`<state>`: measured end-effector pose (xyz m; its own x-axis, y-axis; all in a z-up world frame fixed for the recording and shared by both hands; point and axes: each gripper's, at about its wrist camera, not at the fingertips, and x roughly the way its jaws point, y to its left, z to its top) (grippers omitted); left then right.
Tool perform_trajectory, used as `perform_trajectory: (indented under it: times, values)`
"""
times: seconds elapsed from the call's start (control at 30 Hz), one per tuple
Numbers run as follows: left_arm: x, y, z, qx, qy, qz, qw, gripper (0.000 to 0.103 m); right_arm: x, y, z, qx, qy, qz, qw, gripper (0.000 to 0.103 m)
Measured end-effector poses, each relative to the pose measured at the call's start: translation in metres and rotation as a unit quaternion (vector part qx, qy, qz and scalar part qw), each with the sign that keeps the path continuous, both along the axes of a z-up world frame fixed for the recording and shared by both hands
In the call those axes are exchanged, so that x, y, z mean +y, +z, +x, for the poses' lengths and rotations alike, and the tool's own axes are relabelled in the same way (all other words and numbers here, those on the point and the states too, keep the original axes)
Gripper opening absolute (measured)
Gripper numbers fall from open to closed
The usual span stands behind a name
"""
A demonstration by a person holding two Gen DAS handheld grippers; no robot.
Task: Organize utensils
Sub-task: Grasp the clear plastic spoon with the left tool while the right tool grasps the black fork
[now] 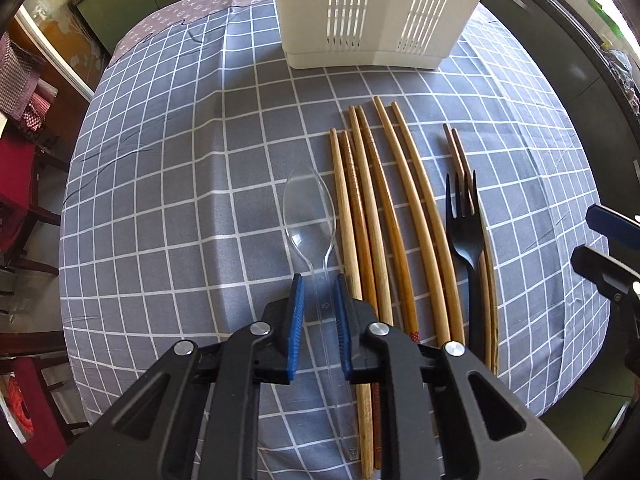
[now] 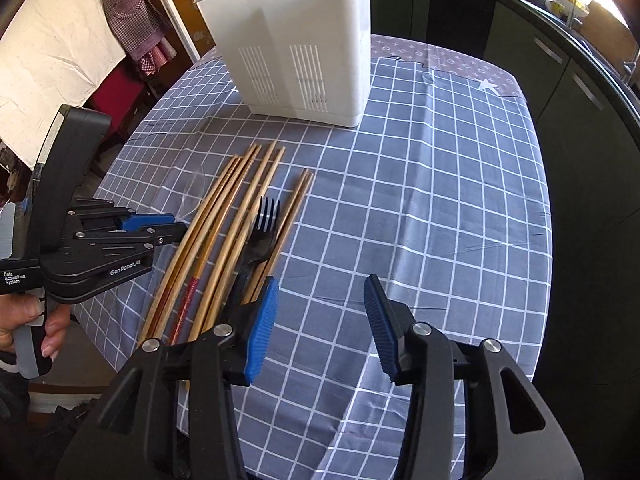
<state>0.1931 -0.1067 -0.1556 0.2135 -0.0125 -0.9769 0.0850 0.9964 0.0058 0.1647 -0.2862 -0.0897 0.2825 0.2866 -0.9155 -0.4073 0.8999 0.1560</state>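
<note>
**Ana:** Blue pads of the left gripper [image 1: 319, 312] sit nearest, drawn in close on either side of the clear plastic spoon [image 1: 310, 216]'s handle. They look pressed onto it, though the handle is transparent and the contact is hard to read.

**Ben:** And the right gripper [image 2: 322, 326]?

**Ana:** Its jaws stand partly apart with nothing between them, only checked cloth below. The black fork [image 2: 256, 236] lies just to its left, beside the left pad, not between the jaws.

**Ben:** So how far along is the sorting?

**Ana:** Barely begun, I'd judge. Every utensil I can see lies flat on the table. The wooden chopsticks [image 1: 372, 216] run in a loose row just right of the left gripper, the fork on top of the rightmost pair. The white slotted holder [image 1: 380, 20] stands upright well ahead of both grippers; its inside is not visible, so I can't say whether anything is in it.

**Ben:** What's left, then?

**Ana:** Spoon, fork and all the chopsticks, as far as I can tell.

**Ben:** The surroundings?

**Ana:** A grey tablecloth [image 2: 420, 200] with a white grid, creased in places, over a patterned cloth at the far edge. Dark cabinets [image 2: 560, 100] stand to the right, a red chair [image 1: 24, 184] to the left, and a hand [image 2: 28, 328] holds the left gripper's grip.
</note>
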Motion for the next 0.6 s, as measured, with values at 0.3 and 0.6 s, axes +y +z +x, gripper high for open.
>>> perform_trajectory:
  times: [0.3,0.6]
  values:
    - [0.018,0.005,0.001,-0.015,-0.002,0.012,0.9998,0.009,0.039,-0.013,0.0,0.064,0.016,0.007,0.998,0.021]
    - [0.042,0.011,0.005,-0.019,0.002,0.006,0.9998,0.009,0.069,-0.039,0.012,0.12,0.01,-0.002,0.993,0.02]
